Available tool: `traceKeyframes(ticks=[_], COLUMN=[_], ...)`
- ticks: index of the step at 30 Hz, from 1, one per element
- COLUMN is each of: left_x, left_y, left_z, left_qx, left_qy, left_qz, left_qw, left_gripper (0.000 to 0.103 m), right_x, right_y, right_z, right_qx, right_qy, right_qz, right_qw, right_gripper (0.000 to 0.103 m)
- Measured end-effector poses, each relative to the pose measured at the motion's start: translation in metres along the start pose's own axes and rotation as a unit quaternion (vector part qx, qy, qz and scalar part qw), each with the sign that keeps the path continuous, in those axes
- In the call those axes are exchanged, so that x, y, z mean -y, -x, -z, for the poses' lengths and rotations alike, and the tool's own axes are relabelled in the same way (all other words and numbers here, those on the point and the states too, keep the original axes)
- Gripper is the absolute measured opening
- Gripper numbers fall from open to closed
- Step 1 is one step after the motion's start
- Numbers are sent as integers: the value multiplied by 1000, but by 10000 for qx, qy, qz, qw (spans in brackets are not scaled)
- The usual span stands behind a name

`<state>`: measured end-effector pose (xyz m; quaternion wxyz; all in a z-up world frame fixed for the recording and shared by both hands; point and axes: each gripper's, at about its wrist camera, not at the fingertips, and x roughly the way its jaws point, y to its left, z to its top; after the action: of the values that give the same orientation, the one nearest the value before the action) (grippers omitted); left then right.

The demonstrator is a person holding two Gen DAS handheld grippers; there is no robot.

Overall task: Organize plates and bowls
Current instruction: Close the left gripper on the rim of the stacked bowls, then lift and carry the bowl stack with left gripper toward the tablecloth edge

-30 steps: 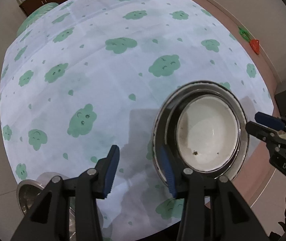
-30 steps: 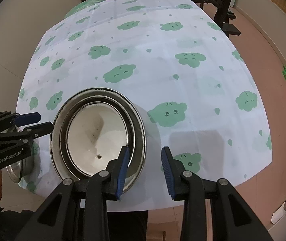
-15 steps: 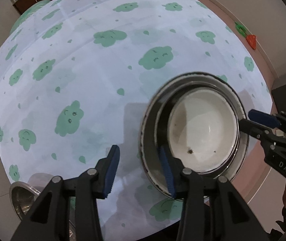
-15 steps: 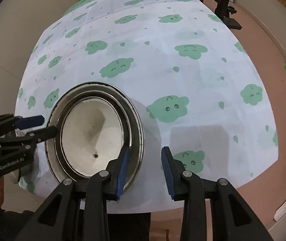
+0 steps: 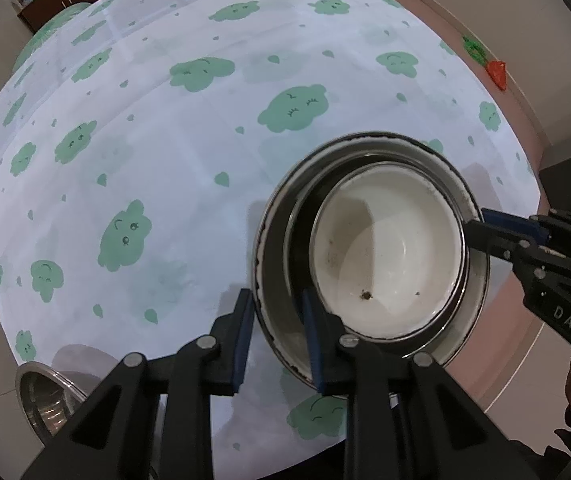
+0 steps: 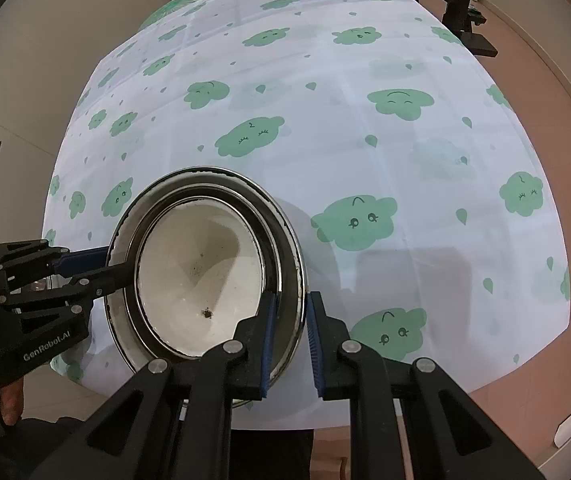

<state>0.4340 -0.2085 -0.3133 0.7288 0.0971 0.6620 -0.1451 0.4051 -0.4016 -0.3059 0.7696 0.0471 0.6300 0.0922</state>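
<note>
Nested bowls [image 5: 369, 248] between both tools, left tool [image 5: 275, 340] and right tool [image 6: 288, 342] each clamped on opposite rims

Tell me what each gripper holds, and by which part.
Both have just closed on the nested metal bowls: left gripper on the near-left rim, right gripper on the opposite rim.

A nested stack sits near the desk's [image 5: 205, 128] near edge: a white bowl [image 5: 389, 256] with dark specks inside lies in a steel bowl [image 5: 299, 264], which lies in a wider steel pan [image 5: 273, 216] with a worn rim. Upright, the white bowl is crowded toward the stack's 3 o'clock side in the left view. Another steel bowl [image 5: 45, 400] lies at 8 o'clock, at the desk's corner.
</note>
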Motion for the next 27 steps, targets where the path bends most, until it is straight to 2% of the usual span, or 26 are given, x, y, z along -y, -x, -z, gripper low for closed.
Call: traceKeyframes(ticks=[11, 27], left_x=[-3, -38], left_y=[10, 34], left_z=[5, 18], left_qx=[10, 182], left_qy=[122, 562], left_qz=[5, 32], left_qw=[9999, 9982], left_gripper=[21, 21], right_x=[-4, -40], right_y=[1, 8], right_z=[-2, -14], right_qx=[-85, -79], right_qy=[69, 415], right_qz=[73, -18], right_qw=[9999, 9991], right_gripper=[17, 17])
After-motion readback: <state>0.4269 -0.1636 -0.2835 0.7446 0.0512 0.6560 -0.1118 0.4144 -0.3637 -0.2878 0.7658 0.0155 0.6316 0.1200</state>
